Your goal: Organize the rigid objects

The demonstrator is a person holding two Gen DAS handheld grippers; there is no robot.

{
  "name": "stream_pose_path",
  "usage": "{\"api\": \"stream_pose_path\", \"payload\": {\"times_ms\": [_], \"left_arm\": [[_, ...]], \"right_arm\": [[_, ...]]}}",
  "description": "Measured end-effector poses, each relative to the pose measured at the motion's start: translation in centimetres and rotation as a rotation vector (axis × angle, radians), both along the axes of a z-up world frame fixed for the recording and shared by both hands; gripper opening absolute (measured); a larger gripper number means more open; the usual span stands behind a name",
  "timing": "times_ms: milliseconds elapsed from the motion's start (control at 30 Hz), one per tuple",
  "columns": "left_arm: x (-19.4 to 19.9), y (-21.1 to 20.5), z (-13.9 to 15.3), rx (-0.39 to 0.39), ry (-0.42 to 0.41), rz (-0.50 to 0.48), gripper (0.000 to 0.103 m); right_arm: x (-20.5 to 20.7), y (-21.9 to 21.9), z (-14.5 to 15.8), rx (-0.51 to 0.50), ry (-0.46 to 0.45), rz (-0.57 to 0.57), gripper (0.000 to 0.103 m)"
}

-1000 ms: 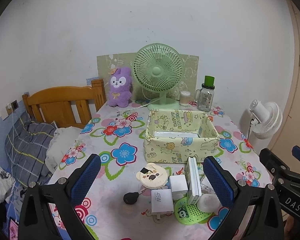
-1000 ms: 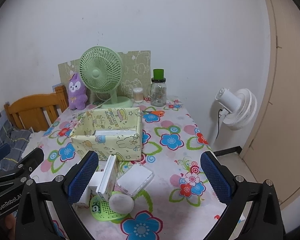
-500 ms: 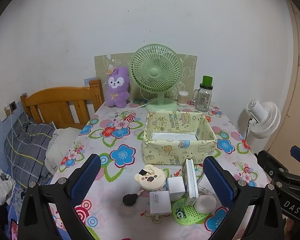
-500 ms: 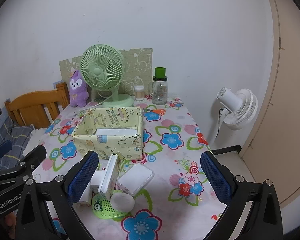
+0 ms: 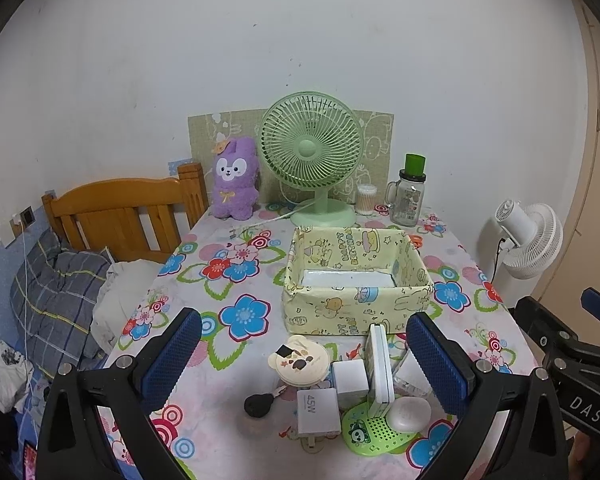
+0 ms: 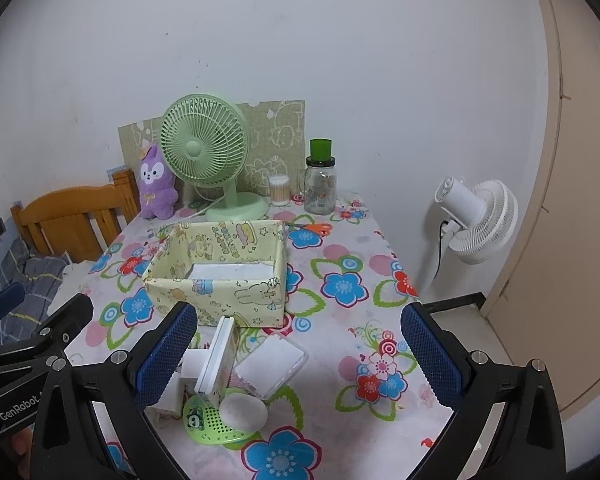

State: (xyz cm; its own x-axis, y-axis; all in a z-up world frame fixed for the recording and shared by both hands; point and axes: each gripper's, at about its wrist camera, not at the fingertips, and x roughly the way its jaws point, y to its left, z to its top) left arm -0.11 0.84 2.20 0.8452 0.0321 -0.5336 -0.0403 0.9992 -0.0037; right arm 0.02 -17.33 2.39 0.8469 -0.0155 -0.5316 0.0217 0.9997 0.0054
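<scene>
Clutter of small items (image 5: 340, 384) lies near counter (image 5: 220, 360) edge, before yellow box (image 5: 356, 276). Left hand-held gripper (image 5: 300, 356) and right hand-held gripper (image 6: 296, 346) both gape wide, empty.

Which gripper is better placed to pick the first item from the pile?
Left gripper, probably: the pile, including the charger, lies between its open fingers. In the right gripper view it sits off to the left.

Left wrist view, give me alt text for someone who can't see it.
The open left gripper hovers above small items clustered on a floral table: a white charger, a black key fob and a round cream case. Behind them sits a yellow fabric box, then a green fan.
</scene>
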Motion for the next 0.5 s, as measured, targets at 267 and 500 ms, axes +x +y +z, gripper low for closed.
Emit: {"api": "stream_pose_path", "payload": {"times_ms": [267, 500], "left_arm": [[0.5, 0.0, -0.2, 0.002, 0.0, 0.002, 0.103], [1.5, 0.0, -0.8, 0.006, 0.012, -0.001, 0.103]], "right_arm": [[0.3, 0.1, -0.1, -0.001, -0.005, 0.006, 0.103], [1.0, 0.2, -0.6, 0.008, -0.004, 0.02, 0.103]]}}
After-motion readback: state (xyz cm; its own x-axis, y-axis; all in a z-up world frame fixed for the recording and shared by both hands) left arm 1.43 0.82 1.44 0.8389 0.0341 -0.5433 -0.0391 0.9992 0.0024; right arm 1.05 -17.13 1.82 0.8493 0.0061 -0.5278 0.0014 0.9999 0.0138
